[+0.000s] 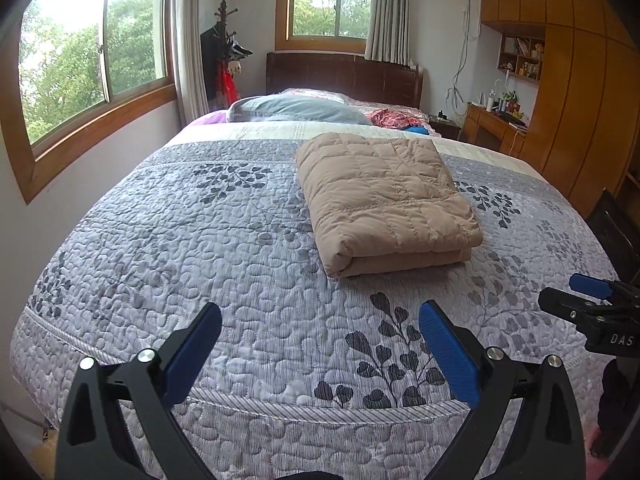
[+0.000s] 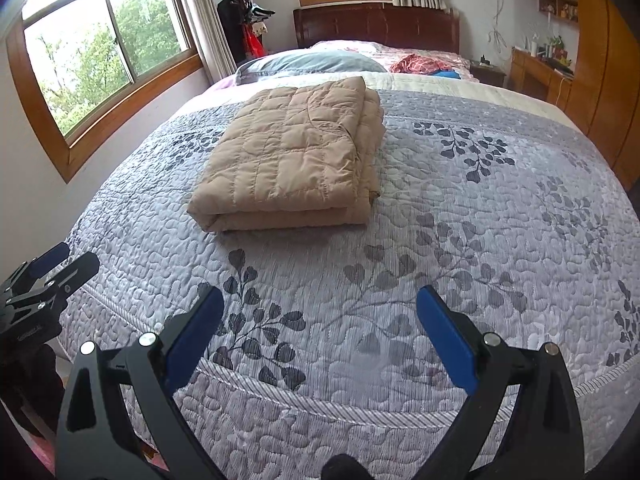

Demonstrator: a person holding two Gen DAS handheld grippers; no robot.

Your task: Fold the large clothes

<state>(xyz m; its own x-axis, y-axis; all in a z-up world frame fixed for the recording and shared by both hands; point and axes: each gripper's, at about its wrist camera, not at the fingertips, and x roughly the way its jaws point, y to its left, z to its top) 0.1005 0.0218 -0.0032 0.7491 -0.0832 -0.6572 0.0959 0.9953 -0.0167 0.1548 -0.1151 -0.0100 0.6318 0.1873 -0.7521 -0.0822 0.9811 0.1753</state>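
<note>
A tan quilted down garment [image 1: 384,200] lies folded into a thick rectangle on the grey leaf-patterned bedspread [image 1: 200,240]; it also shows in the right wrist view [image 2: 296,156]. My left gripper [image 1: 320,320] is open and empty, held over the foot of the bed, well short of the garment. My right gripper [image 2: 320,312] is open and empty too, over the foot of the bed, to the right of the left one. The right gripper shows at the right edge of the left wrist view [image 1: 576,296]. The left gripper shows at the left edge of the right wrist view [image 2: 56,268].
A grey-blue pillow [image 1: 296,110] and red patterned clothes [image 1: 390,118] lie near the dark headboard [image 1: 344,76]. Windows [image 1: 80,64] line the left wall. A coat rack [image 1: 226,52] stands in the corner. A wooden wardrobe [image 1: 576,92] and desk [image 1: 494,126] stand on the right.
</note>
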